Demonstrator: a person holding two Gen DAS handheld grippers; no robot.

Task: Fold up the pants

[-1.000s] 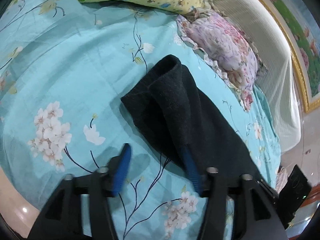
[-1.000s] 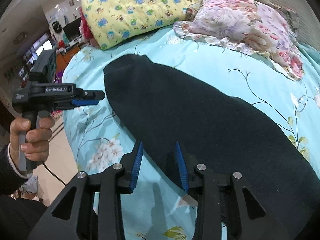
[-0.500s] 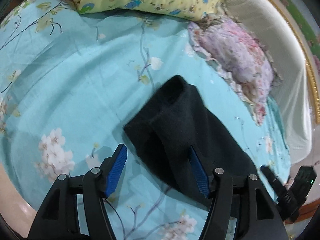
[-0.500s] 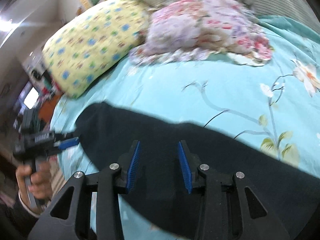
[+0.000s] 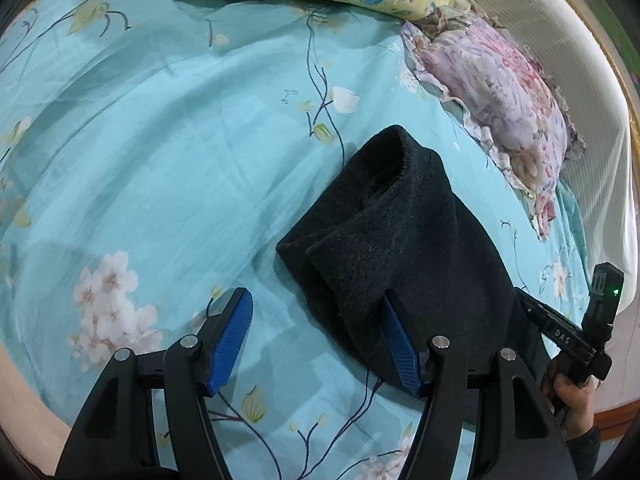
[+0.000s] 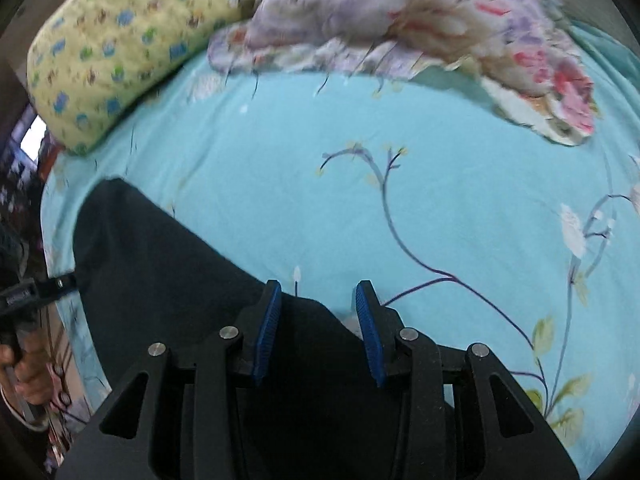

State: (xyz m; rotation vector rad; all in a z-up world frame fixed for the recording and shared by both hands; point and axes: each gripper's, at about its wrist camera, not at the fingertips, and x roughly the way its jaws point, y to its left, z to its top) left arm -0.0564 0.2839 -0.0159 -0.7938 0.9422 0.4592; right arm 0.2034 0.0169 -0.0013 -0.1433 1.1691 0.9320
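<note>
My left gripper [image 5: 316, 340] gapes open over the near end of the dark pants [image 5: 404, 240] lying on the floral bedsheet [image 5: 160, 160]; my right gripper [image 6: 318, 320] is open at their far edge. Closing now, I might pinch sheet along with fabric, or catch only one layer.

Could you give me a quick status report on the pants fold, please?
Left gripper open, jaws just widened, over the pants end. Right gripper open at their far edge. Pants flat on the bed. Nothing in the way.
</note>
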